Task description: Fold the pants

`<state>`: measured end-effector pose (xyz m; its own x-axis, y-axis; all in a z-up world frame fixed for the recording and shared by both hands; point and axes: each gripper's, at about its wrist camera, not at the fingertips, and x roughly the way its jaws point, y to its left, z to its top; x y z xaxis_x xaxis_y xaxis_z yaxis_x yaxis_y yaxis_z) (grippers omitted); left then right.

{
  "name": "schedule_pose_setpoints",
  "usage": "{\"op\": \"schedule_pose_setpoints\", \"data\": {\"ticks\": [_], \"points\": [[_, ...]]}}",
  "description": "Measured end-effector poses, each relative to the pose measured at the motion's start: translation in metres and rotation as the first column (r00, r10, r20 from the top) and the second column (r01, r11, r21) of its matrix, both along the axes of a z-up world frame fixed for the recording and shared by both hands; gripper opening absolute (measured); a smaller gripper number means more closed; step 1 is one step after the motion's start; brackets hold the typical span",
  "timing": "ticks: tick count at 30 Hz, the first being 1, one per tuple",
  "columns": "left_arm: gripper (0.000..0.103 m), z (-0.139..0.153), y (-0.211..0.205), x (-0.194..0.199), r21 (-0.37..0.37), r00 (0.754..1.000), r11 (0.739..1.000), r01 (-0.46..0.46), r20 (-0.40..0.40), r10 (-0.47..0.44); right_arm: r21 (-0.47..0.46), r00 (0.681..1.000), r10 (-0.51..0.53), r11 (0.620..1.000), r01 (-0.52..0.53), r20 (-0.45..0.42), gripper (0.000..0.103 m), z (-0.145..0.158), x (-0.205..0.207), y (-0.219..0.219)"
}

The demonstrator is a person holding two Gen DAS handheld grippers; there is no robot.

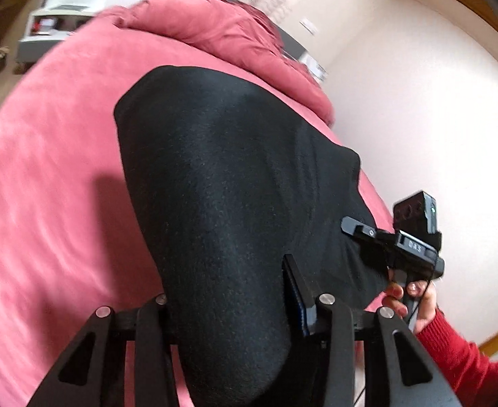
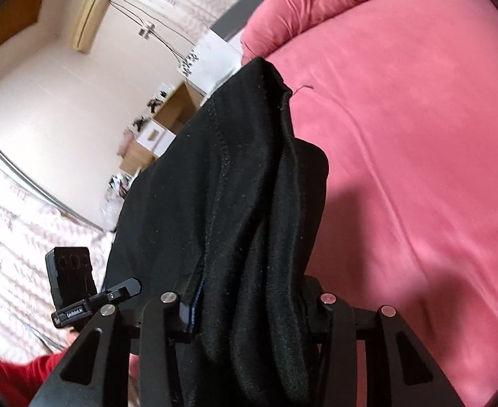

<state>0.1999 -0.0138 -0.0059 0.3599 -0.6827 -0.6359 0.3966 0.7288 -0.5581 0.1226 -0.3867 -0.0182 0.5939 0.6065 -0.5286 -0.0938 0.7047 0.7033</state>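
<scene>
Over the bed [image 2: 418, 156]: both tongs, left [image 1: 228, 302] and right [image 2: 249, 302], clamping bunched black pants [image 1: 235, 176]. Handling as soft, light, limp; gripping near edges, judged best.

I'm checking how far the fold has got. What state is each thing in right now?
Black pants: lifted at the near end, draped down to the bed, held by both grippers.
Left gripper: shut on the pants' fabric.
Right gripper: shut on a bunched fold of the pants.
Pink bed cover: spread out, lightly rippled.
Pink duvet: bunched up at the bed's far end.
</scene>
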Motion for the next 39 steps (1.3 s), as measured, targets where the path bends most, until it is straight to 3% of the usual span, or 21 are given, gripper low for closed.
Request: {"op": "schedule_pose_setpoints", "data": {"ticks": [5,11,14,18,23,26,29,30,32,36,39], "points": [[0.044,-0.001,0.005,0.065,0.061,0.998,0.997,-0.057,0.011,0.056,0.024,1.0,-0.026,0.999,0.026,0.006,0.042,-0.009,0.061,0.014],[0.044,0.005,-0.001,0.09,0.079,0.998,0.995,-0.06,0.016,0.059,0.03,0.998,-0.055,0.998,0.055,-0.002,0.042,-0.022,0.109,0.022],[0.045,-0.005,-0.002,0.097,0.059,0.999,0.997,-0.045,-0.003,0.046,0.026,0.998,-0.062,0.998,0.062,-0.014,0.042,-0.029,0.118,0.011],[0.047,-0.035,-0.019,0.102,0.093,1.0,0.996,-0.002,-0.002,0.002,0.013,0.996,-0.06,0.998,0.062,-0.072,0.042,-0.053,0.135,0.003],[0.055,-0.063,-0.003,0.104,0.048,1.0,0.999,-0.002,-0.007,0.003,0.038,0.995,-0.074,0.996,0.077,-0.073,0.045,-0.075,0.136,-0.001],[0.063,-0.069,0.0,0.101,0.053,1.0,0.998,-0.019,0.021,0.018,0.019,0.995,-0.081,0.996,0.082,-0.053,0.047,-0.079,0.132,0.0],[0.064,-0.068,0.004,0.096,0.057,0.999,0.997,-0.042,0.016,0.041,0.012,0.994,-0.098,0.995,0.098,-0.052,0.051,-0.079,0.128,0.0],[0.064,-0.068,0.002,0.1,0.071,0.998,0.996,-0.053,0.02,0.052,-0.009,0.993,-0.105,0.994,0.105,-0.055,0.054,-0.074,0.129,0.003],[0.064,-0.063,0.004,0.091,0.109,0.996,0.99,-0.085,0.036,0.082,-0.067,0.989,-0.132,0.99,0.127,-0.063,0.067,-0.065,0.128,0.01],[0.064,-0.049,-0.005,0.075,0.177,0.982,0.966,-0.188,0.046,0.183,-0.14,0.983,-0.179,0.975,0.172,-0.039,0.077,-0.042,0.104,0.014],[0.064,-0.042,-0.009,0.056,0.242,0.966,0.936,-0.256,0.106,0.237,-0.22,0.98,-0.197,0.958,0.187,-0.023,0.081,-0.026,0.084,0.025]]}}
